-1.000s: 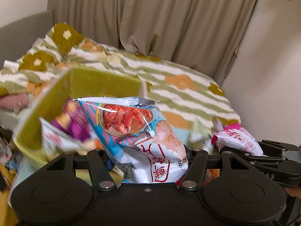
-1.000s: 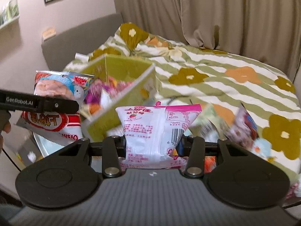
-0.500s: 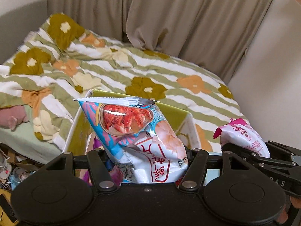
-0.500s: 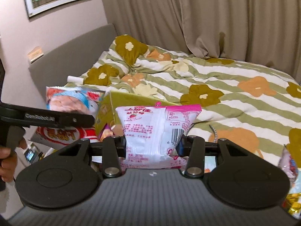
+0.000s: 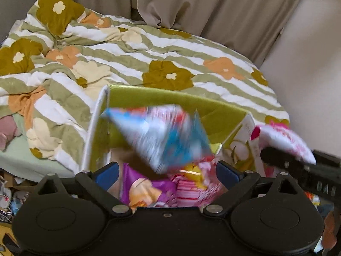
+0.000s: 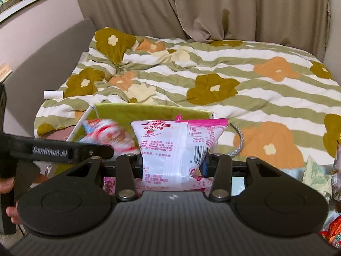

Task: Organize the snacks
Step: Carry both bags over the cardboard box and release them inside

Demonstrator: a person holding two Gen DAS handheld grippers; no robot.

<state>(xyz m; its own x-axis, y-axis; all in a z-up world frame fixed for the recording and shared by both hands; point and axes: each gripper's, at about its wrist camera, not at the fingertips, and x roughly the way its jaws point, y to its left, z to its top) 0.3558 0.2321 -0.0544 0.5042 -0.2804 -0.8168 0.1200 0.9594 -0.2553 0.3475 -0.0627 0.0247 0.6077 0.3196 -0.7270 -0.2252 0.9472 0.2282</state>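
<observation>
Above bed [image 5: 149,49]: left gripper [image 5: 166,170] spread wide.

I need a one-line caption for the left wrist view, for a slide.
Left gripper open, blurred blue snack bag dropping into the green box on the floral duvet.

The box [image 5: 162,100] was set on the bed [image 5: 132,49], before the curtain [image 5: 213,6]. Snack packets [image 5: 149,189] were held inside it.
</observation>
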